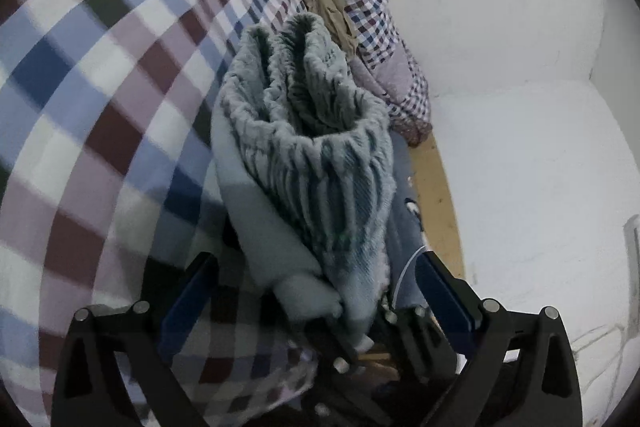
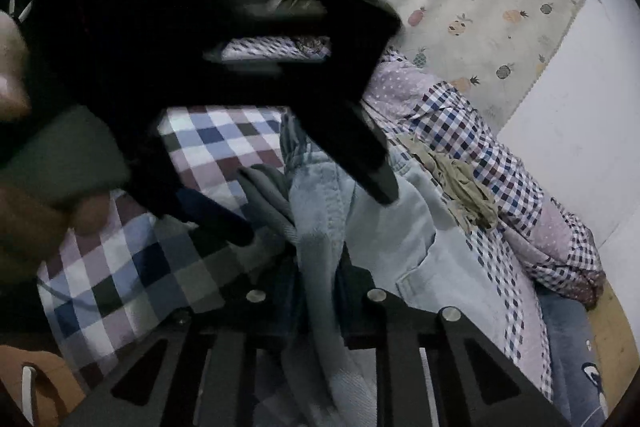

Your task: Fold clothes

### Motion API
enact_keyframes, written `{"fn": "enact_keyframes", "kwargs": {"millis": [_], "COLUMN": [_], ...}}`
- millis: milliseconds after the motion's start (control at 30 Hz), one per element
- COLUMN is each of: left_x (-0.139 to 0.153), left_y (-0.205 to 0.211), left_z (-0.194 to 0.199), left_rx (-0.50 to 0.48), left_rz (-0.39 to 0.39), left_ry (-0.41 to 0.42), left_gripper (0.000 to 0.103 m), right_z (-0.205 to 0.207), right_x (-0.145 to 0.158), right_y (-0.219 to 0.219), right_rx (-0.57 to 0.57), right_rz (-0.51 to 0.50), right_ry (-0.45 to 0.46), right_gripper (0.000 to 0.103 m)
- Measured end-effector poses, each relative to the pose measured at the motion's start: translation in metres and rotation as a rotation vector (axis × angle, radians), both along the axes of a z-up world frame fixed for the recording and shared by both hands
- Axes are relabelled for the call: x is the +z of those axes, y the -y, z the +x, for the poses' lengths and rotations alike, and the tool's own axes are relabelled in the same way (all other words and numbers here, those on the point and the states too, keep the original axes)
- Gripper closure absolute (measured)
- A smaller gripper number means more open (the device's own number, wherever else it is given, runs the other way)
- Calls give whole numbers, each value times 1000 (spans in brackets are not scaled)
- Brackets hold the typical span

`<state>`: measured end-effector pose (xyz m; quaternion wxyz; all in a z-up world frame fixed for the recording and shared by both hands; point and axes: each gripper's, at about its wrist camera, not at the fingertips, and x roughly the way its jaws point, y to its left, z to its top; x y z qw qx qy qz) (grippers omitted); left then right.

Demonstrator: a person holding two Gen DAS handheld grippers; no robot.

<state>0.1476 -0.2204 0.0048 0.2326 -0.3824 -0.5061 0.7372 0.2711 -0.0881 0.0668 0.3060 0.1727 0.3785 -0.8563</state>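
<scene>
We hold the pale blue sweater (image 1: 308, 147) bunched above the checked bed (image 1: 100, 107), its length running straight ahead from our left tongs (image 1: 316, 291), which stand spread around it. Our right tongs (image 2: 316, 291) pinch its lower fold, so they sit nearer.

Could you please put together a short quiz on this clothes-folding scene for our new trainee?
1. True or false: the left tool has its jaws spread wide, with the grey-green sweater lying between them.
2. Which pattern covers the bedsheet? A) stripes B) checks C) flowers
3. Fill in: in the right wrist view, the wall hanging is printed with ____.

Key: 1 true; 2 B; 3 pineapples.
</scene>
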Motion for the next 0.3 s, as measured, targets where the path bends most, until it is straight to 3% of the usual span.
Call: {"fn": "enact_keyframes", "kwargs": {"millis": [300], "left_x": [4], "left_y": [-6], "left_z": [-49], "left_rx": [-20], "left_rz": [-45], "left_ry": [-13], "left_gripper": [6], "right_z": [10], "right_x": [18], "right_y": [-15], "right_rx": [6], "right_rz": [-55], "right_ry": [52], "right_gripper": [89]}}
